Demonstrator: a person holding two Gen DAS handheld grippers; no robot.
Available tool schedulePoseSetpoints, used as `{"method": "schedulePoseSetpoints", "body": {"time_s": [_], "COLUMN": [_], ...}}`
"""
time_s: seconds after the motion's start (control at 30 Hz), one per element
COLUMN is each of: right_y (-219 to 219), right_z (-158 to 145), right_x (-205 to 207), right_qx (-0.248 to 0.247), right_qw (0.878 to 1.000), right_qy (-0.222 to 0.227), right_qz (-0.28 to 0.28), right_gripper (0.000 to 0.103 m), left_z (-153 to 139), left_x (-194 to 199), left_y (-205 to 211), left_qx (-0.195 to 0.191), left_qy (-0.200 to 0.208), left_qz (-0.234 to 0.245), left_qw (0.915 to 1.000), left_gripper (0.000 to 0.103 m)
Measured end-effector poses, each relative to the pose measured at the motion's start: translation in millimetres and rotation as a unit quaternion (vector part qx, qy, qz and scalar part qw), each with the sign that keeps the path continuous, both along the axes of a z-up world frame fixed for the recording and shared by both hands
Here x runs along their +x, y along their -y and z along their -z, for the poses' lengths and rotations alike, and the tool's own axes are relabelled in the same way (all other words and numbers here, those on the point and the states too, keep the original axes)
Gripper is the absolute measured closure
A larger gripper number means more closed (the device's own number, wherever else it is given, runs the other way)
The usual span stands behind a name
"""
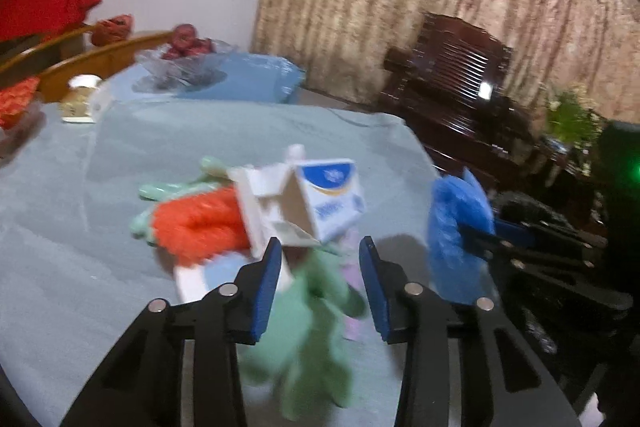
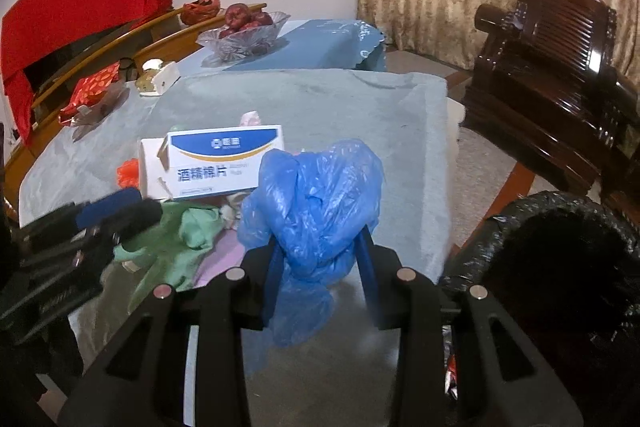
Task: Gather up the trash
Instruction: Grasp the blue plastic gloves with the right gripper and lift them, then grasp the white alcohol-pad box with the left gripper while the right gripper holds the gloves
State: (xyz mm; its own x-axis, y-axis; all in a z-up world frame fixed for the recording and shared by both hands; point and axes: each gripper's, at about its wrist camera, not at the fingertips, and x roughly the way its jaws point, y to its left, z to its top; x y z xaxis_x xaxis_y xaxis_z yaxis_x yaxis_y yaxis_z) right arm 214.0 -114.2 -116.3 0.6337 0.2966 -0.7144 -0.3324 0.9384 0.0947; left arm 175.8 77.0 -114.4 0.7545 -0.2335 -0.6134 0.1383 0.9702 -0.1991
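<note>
Fuzzy grey tablecloth (image 2: pixel 320 99) under crinkly blue plastic bag (image 2: pixel 316 195), glossy cardboard box (image 2: pixel 224 159)

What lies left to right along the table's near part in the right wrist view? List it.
Other claw → crumpled green cloth → crumpled blue plastic bag → black-lined trash bin.

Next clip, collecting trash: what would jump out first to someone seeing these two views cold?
Probably the crumpled blue plastic bag, pinched in the right tongs above the table's pale cloth. Next, the white and blue box standing in the heap at the middle of the table, an orange bundle beside it. The left tongs straddle a green rag at the heap's near edge, pads apparently not pressing it.
</note>
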Motion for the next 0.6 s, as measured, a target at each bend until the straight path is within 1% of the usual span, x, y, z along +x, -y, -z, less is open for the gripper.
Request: {"method": "schedulePoseSetpoints", "body": {"time_s": [0.03, 0.1, 0.33, 0.4, 0.6], "right_y": [2.9, 7.9, 13.6, 11.3, 8.3], "right_z": [0.1, 0.6, 4.7, 4.9, 4.9], "right_x": [0.4, 0.7, 2.0, 2.7, 3.2], "right_qx": [-0.001, -0.001, 0.001, 0.002, 0.001], "right_qw": [1.000, 1.000, 1.000, 1.000, 1.000], "right_qy": [-0.001, -0.002, -0.005, -0.006, -0.004], "right_qz": [0.004, 0.009, 0.013, 0.013, 0.006], "right_gripper": [0.070, 0.070, 0.070, 0.070, 0.069], "left_z": [0.8, 1.2, -6.7, -5.9, 3.7], "left_x": [-1.0, -2.5, -4.0, -0.4, 19.9], "left_y": [2.8, 4.5, -13.6, -17.2, -20.3], "left_qx": [-0.003, 0.007, 0.033, 0.037, 0.044], "left_qy": [-0.002, 0.000, 0.021, 0.021, 0.009], "left_qz": [0.010, 0.006, -0.050, -0.057, -0.054], "left_qw": [0.9999, 1.0000, 0.9980, 0.9975, 0.9975], "left_gripper": [0.063, 0.063, 0.060, 0.059, 0.061]}}
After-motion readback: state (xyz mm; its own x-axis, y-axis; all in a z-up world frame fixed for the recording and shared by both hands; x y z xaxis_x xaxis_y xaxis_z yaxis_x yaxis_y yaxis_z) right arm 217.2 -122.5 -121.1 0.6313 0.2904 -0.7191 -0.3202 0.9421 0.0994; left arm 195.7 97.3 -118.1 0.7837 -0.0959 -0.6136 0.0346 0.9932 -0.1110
